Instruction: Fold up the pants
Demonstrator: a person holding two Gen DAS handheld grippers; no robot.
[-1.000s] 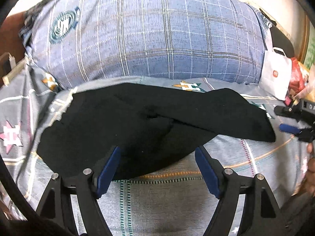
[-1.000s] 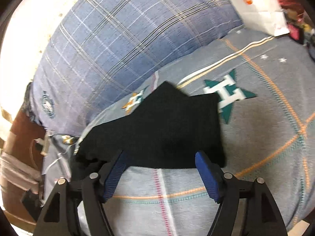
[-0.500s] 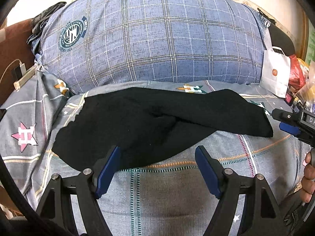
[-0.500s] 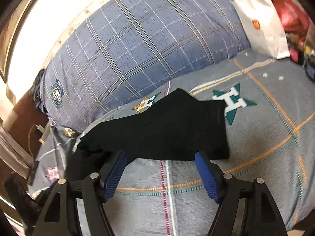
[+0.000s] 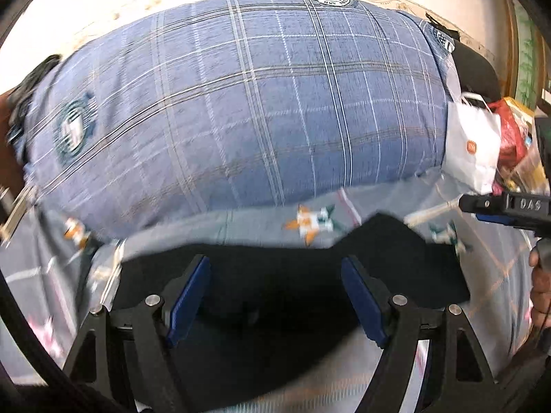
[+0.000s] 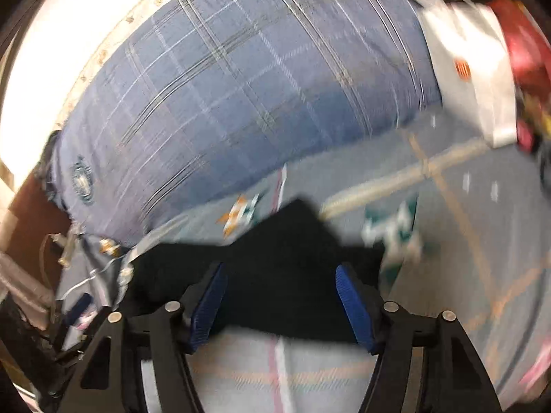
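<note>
Here, a bed sheet (image 5: pixel 406 206) in grey, printed with stars and coloured stripes, is seen across the lower part of both views. A large blue plaid pillow (image 5: pixel 241 110) is propped at its far side, against a pale wall. The black pants (image 5: pixel 292 275) are spread flat on the sheet just in front of the pillow, with 1 pointed fold raised toward it on the right side; both views are blurred, so finer creases cannot be told.

The left gripper (image 5: pixel 275 292) is held low over the pants, its 2 blue-padded fingers (image 5: pixel 187 296) set wide apart with dark cloth seen between them; whether the pads touch the cloth cannot be told. The right gripper (image 6: pixel 280 296) is likewise spread apart, placed over the near edge of the pants at their right end, and nothing is clamped in it. In the left wrist view its black body is seen at the right edge.

A white paper bag (image 5: pixel 471 151) is stood beside the pillow's right end, with a red bag (image 5: pixel 513 134) just behind it.
</note>
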